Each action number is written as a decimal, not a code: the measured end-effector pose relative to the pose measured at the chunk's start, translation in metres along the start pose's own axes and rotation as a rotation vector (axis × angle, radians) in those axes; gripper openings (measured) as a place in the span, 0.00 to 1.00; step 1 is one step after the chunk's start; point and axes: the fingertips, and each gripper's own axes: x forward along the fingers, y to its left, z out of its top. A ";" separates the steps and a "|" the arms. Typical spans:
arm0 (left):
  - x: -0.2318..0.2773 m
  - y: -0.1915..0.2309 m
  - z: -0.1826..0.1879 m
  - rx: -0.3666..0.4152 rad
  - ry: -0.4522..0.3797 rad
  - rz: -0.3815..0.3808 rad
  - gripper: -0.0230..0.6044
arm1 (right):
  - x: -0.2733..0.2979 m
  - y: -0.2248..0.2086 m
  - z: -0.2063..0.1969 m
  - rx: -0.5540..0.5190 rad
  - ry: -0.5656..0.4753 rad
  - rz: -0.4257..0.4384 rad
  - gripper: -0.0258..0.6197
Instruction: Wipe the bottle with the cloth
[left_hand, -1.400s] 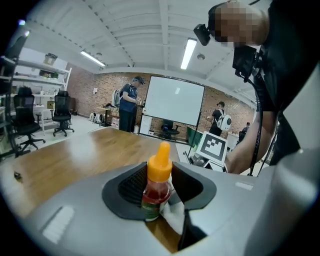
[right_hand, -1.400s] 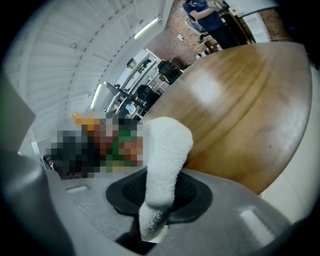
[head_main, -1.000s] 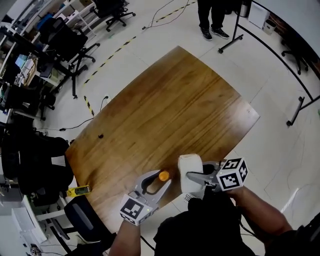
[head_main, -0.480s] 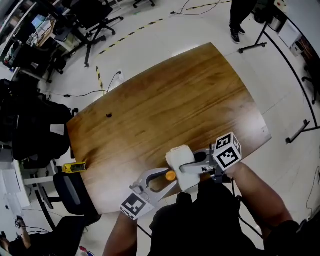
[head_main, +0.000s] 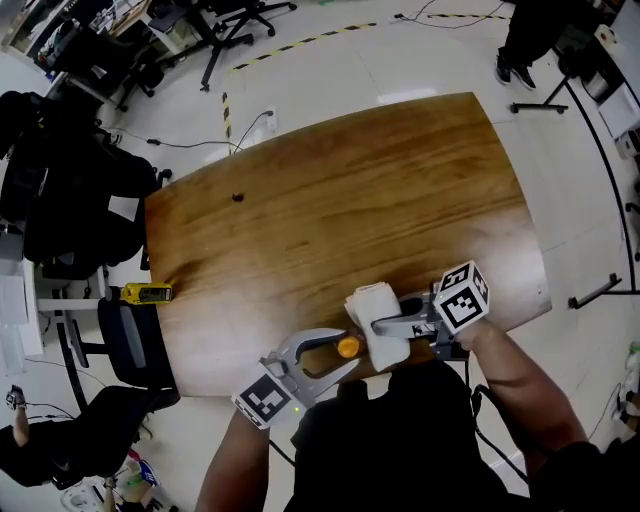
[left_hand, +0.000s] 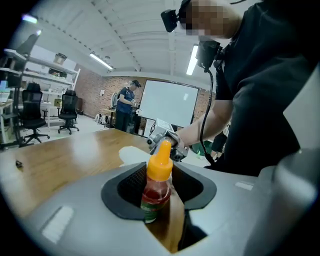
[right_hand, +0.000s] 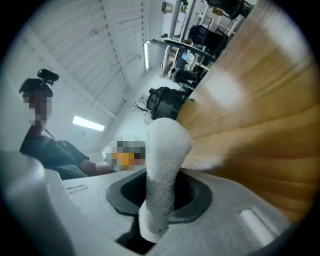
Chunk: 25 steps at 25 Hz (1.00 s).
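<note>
The left gripper (head_main: 335, 352) has its jaws closed on the bottle (head_main: 347, 347), which sits above the near edge of the wooden surface (head_main: 340, 200), directly in front of the person. In the left gripper view, the bottle (left_hand: 156, 186) stands upright between the jaws of the left gripper (left_hand: 158, 197). Its orange cap points up, red contents show below the cap, and a label wraps the lower body. The dark jaw pads sit against both sides of the bottle.

The right gripper (head_main: 388, 327) has its jaws clamped on the white cloth (head_main: 372, 305). In the right gripper view, the cloth (right_hand: 162, 165) rises as a folded roll from between the jaws of the right gripper (right_hand: 160, 202) and leans toward the surface (right_hand: 260, 115).

In the head view, the cloth lies just beside the bottle cap, on its right. Contact between cloth and bottle cannot be confirmed from any view.

A small dark object (head_main: 238, 197) lies on the far left part of the surface, well apart from both grippers
</note>
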 end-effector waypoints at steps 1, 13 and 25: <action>0.001 0.000 0.001 0.005 0.011 0.001 0.31 | 0.001 -0.008 -0.005 -0.014 0.026 -0.037 0.17; 0.005 0.001 0.000 -0.001 -0.012 0.010 0.31 | 0.012 -0.059 -0.022 -0.112 0.261 -0.486 0.17; 0.016 0.006 -0.007 0.047 -0.009 0.168 0.37 | -0.044 -0.009 0.008 -0.109 -0.135 -0.593 0.17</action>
